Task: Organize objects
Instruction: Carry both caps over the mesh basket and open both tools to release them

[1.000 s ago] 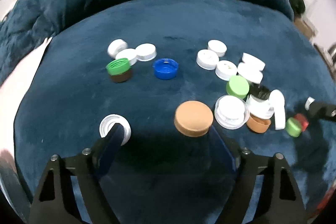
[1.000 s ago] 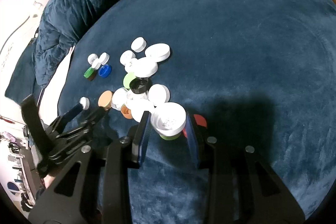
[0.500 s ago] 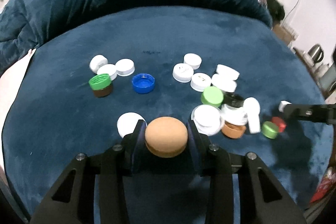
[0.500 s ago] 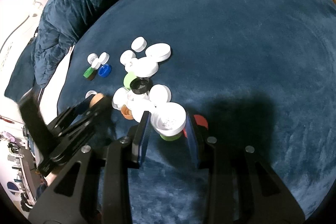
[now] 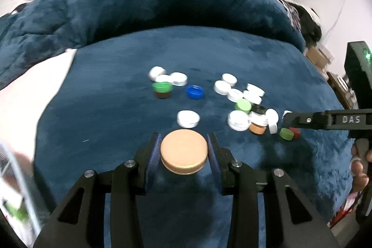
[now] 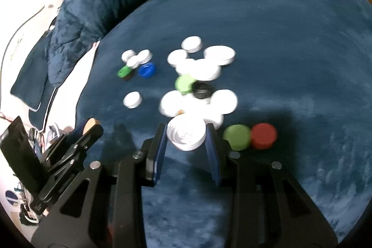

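Note:
Bottle caps and jar lids lie scattered on a dark blue plush blanket (image 5: 116,131). My left gripper (image 5: 183,150) is shut on a wide tan lid (image 5: 183,150), held above the blanket. In the right wrist view my right gripper (image 6: 186,135) is shut on a white cap (image 6: 186,135), hollow side up. A green cap (image 6: 237,137) and a red cap (image 6: 264,136) lie just right of it. In the left wrist view the right gripper (image 5: 288,117) reaches in from the right over the green cap (image 5: 286,133). The left gripper (image 6: 91,126) shows at lower left in the right wrist view.
A blue cap (image 5: 194,91), a green cap on a brown one (image 5: 162,88) and white caps (image 5: 171,78) form a group at the back. A lone white cap (image 5: 188,118) lies ahead of the tan lid. A heap of white, green and black lids (image 6: 200,85) sits mid-blanket. A hand (image 5: 359,169) holds the right gripper.
My left gripper has closed on the tan lid and lifted it off the blanket. My right gripper has drawn back slightly with the white cap, uncovering the green and red caps.

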{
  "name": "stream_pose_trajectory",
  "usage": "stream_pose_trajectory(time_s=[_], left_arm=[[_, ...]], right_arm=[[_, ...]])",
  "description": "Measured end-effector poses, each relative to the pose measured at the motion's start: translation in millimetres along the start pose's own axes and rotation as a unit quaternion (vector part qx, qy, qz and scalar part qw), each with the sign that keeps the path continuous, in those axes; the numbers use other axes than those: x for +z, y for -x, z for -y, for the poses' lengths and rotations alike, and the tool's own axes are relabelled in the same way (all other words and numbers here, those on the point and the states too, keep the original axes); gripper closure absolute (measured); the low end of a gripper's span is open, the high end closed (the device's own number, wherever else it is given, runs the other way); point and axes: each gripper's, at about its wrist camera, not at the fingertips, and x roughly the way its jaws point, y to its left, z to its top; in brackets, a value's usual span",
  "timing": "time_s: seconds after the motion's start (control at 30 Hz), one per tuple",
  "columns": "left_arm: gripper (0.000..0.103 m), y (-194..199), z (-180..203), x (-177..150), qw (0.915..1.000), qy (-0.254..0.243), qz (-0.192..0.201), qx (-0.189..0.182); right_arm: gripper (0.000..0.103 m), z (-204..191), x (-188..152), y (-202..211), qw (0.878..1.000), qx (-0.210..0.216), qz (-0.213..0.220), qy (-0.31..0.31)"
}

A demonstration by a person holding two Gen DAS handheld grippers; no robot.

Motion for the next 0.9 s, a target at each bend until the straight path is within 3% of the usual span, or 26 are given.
stream_pose_trajectory(time_s=[0.27, 0.43, 0.6, 0.7, 0.8, 0.9], left_arm=[[0.062, 78, -75, -20, 0.995, 0.071, 0.039, 0.057], [0.062, 129, -140, -49, 0.9823, 0.146, 0.062, 0.099], [0.062, 170, -198, -82, 0.9644, 0.211, 0.08, 0.138], [0.062, 182, -220, -96, 0.9578, 0.229, 0.082, 0.153], [0.062, 184, -231, -103, 0.9549, 0.239, 0.081, 0.157], [0.062, 174, -235, -102, 0.9591, 0.231, 0.067, 0.149]], right_arm=[[0.069, -89, -9, -12, 0.997, 0.04, -0.011, 0.061], [0.069, -162, -23, -30, 0.991, 0.066, -0.03, 0.115], [0.069, -246, -46, -49, 0.976, 0.104, -0.056, 0.184], [0.069, -291, -64, -63, 0.963, 0.132, -0.081, 0.221], [0.069, -322, -77, -75, 0.953, 0.155, -0.102, 0.238], [0.068, -344, -83, -86, 0.944, 0.185, -0.116, 0.247]])
